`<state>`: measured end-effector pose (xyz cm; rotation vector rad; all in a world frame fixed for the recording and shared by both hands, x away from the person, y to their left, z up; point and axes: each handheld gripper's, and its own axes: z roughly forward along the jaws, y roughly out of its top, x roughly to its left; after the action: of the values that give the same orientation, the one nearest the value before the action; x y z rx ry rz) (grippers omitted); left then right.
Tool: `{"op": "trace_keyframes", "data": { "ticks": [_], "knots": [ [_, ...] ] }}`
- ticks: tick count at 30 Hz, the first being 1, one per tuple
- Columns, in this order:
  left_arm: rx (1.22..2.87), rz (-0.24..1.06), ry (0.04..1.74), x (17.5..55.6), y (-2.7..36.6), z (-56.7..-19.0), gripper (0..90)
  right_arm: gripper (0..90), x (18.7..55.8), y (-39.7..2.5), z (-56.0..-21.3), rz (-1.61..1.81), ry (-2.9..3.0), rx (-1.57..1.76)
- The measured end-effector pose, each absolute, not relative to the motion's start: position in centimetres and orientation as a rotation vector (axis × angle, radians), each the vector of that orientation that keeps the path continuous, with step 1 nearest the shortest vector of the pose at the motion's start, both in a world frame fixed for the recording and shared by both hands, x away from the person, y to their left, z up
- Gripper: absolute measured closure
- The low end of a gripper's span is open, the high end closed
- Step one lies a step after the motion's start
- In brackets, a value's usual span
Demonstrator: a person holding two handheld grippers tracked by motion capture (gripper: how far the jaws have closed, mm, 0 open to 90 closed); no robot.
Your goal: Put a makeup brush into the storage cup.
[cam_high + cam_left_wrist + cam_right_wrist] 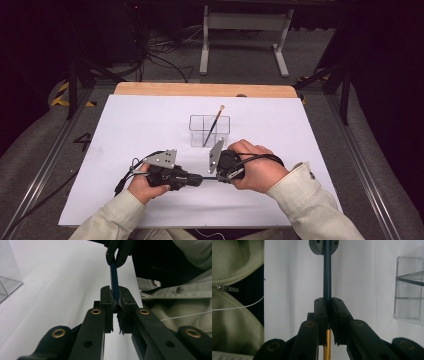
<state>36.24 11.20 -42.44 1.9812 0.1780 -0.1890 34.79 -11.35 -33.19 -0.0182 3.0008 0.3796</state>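
A thin paintbrush [210, 178] with a dark blue handle [327, 272] and a gold ferrule [327, 345] is held level just above the white sheet, between my two grippers, which point at each other. My left gripper [199, 179] is shut on one end of the handle [114, 277]. My right gripper [221, 176] is shut on the brush just ahead of the ferrule. In the left gripper view my own jaws [115, 296] pinch the handle and the right gripper [116, 257] clamps it farther off. In the right gripper view my jaws [327, 305] close on it, with the left gripper [323, 246] at the top.
A clear divided box [210, 131] stands just behind the grippers, with a second brush [214, 124] leaning in it, bristles up. The white sheet [150, 120] covers the wooden table [200, 89]. The box also appears at the right [409, 297].
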Motion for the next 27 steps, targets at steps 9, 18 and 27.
{"op": "trace_keyframes", "data": {
  "ticks": [9,18,27],
  "knots": [
    [2.008,-0.186,0.166,36.04,11.0,-42.53,85.0,83.7,34.76,-11.34,-33.16,0.362,3.001,-0.067],
    [2.037,-0.184,0.157,35.98,10.82,-42.68,85.2,83.7,34.74,-11.34,-33.22,0.364,3.002,-0.078],
    [2.078,-0.159,0.146,35.92,10.58,-42.89,85.3,83.6,34.92,-11.46,-33.12,0.367,3.008,-0.082]
  ]
}}
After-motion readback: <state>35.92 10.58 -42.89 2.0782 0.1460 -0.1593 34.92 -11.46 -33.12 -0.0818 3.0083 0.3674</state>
